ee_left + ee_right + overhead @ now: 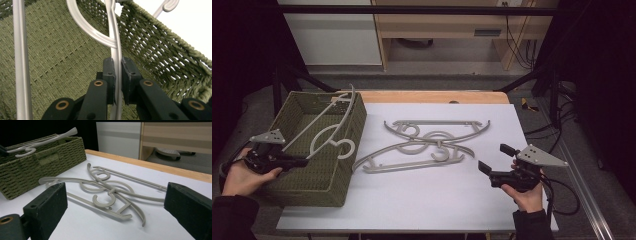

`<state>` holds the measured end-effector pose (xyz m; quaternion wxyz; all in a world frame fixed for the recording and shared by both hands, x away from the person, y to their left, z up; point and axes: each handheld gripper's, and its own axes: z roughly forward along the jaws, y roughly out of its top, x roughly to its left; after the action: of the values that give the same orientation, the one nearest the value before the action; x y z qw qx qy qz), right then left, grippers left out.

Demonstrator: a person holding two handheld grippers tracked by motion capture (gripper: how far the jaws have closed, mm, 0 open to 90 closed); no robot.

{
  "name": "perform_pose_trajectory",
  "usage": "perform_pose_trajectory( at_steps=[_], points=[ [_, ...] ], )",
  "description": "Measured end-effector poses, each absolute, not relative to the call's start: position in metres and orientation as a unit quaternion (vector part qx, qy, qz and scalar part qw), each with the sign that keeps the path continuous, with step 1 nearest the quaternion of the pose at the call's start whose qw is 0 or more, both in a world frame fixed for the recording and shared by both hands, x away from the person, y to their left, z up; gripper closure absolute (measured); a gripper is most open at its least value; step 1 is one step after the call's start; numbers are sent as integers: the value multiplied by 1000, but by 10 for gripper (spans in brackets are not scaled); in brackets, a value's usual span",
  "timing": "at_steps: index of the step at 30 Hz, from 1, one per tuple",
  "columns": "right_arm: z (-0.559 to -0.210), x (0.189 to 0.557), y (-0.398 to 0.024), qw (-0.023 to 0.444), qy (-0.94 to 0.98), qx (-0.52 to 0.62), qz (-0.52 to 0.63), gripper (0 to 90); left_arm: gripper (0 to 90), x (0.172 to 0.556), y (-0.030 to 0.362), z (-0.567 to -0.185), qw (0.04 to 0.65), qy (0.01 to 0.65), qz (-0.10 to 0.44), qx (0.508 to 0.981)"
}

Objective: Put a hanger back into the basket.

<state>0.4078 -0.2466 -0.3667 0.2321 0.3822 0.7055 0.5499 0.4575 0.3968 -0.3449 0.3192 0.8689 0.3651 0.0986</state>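
A grey plastic hanger lies tilted across the green woven basket at the table's left. Its hook hangs over the basket's right wall. My left gripper is shut on one thin arm of that hanger, at the basket's near left. In the left gripper view both pads pinch the hanger at my left gripper, above the basket's woven floor. Several more grey hangers lie crossed in a pile on the white tabletop. My right gripper stands open right of the pile, nothing between its jaws.
The white table surface has a wooden strip along its far edge. A black frame post and cables stand at the right. In the right gripper view the basket with its hanger sits far left, behind the pile.
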Motion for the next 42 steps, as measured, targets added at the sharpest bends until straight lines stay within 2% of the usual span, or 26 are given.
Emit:
perform_pose_trajectory(
  at_steps=[5,15,20,33,42],
  points=[
    [-367,408,-247,232,705,382,550,49,821,458,400,-342,312,346,85,881],
    [-367,408,-246,230,705,384,550,49,820,465,415,-354,308,368,73,874],
    [-367,408,-246,231,704,384,551,50,819,467,415,-358,304,361,51,880],
    [-368,409,-245,230,706,383,549,50,814,473,413,-373,300,379,42,874],
    [-367,408,-246,230,705,383,551,50,790,472,407,-376,257,392,76,880]
  ],
)
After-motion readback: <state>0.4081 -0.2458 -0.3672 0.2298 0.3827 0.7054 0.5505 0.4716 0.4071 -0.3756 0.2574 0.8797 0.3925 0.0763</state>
